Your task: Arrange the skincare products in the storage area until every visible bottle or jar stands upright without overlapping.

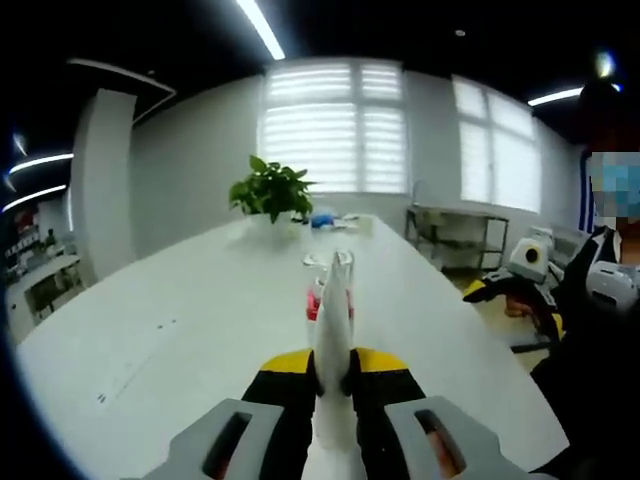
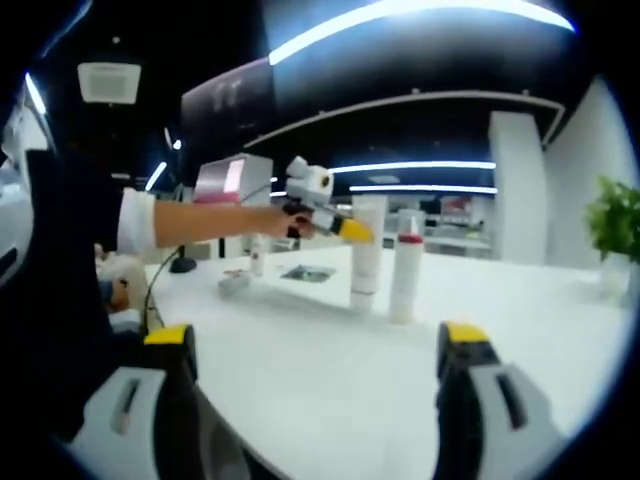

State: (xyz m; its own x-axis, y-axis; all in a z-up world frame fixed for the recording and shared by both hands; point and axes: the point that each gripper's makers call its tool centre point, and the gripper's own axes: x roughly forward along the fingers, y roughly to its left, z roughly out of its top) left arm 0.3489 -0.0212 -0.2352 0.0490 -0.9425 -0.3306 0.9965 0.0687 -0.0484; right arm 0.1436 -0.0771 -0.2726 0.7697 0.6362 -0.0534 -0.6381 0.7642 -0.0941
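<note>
— Looking along the left gripper (image 1: 333, 335) in its own view, what has it got?

— Its jaws are pressed in on a white tube (image 1: 334, 310), which stands up between the yellow-tipped fingers (image 1: 285, 365). Just behind the tube a bottle with a red band (image 1: 314, 305) peeks out on the left, on the white table (image 1: 180, 330).

— Anything further along that table?

— A potted plant (image 1: 270, 190) near the far end, with small blue and white items (image 1: 325, 218) beside it that are too small to name. On the right, past the table's edge, part of a person in dark clothing (image 1: 590, 340) shows.

— And the right gripper view?

— At the left, a hand (image 2: 268, 220) at the end of a white-cuffed arm holds the left gripper (image 2: 345, 230) on the white tube (image 2: 367, 250), which stands upright on the table (image 2: 330, 370). Just right of it, close beside it, stands the white bottle with a red cap (image 2: 405, 270), also upright. Left of the pair, small items (image 2: 245, 275) lie on the table, too blurred to tell what they are.

— The right gripper (image 2: 315, 350) itself?

— Spread wide, one finger (image 2: 165, 390) at each lower corner, with nothing between them.

— Far right?

— The plant's leaves (image 2: 615, 220) at the edge.
</note>
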